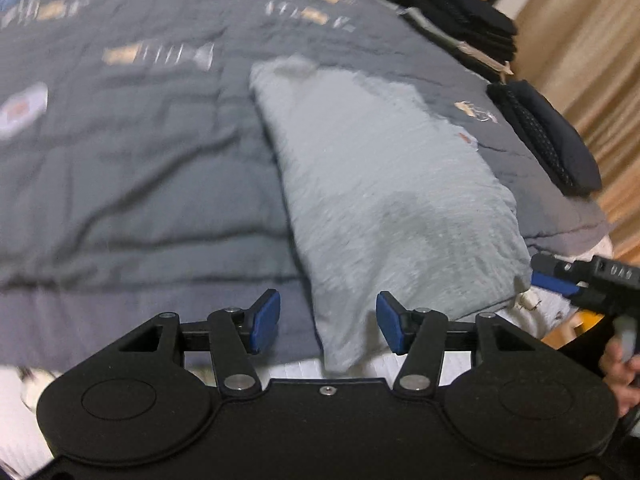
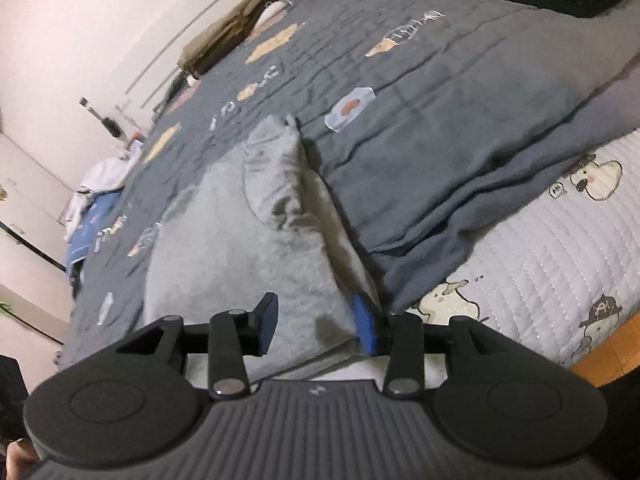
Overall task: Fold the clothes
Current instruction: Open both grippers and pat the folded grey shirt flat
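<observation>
A light grey garment (image 1: pixel 380 180) lies folded into a long strip on the dark grey quilt (image 1: pixel 120 160). Its near end reaches the edge of the bed. My left gripper (image 1: pixel 328 324) is open just in front of that near end, and the cloth's near left corner shows between its blue pads. In the right wrist view the same garment (image 2: pixel 240 240) has a raised fold along its right side. My right gripper (image 2: pixel 316 326) is open at the near right corner, with cloth lying between its fingers. The right gripper (image 1: pixel 560 280) also shows at the right of the left wrist view.
A folded dark garment (image 1: pixel 548 136) and a stack of dark folded clothes (image 1: pixel 468 20) sit along the quilt's right edge. A white quilted sheet (image 2: pixel 540 260) with cartoon prints lies below the quilt. Loose clothes (image 2: pixel 100 184) are piled at the far left.
</observation>
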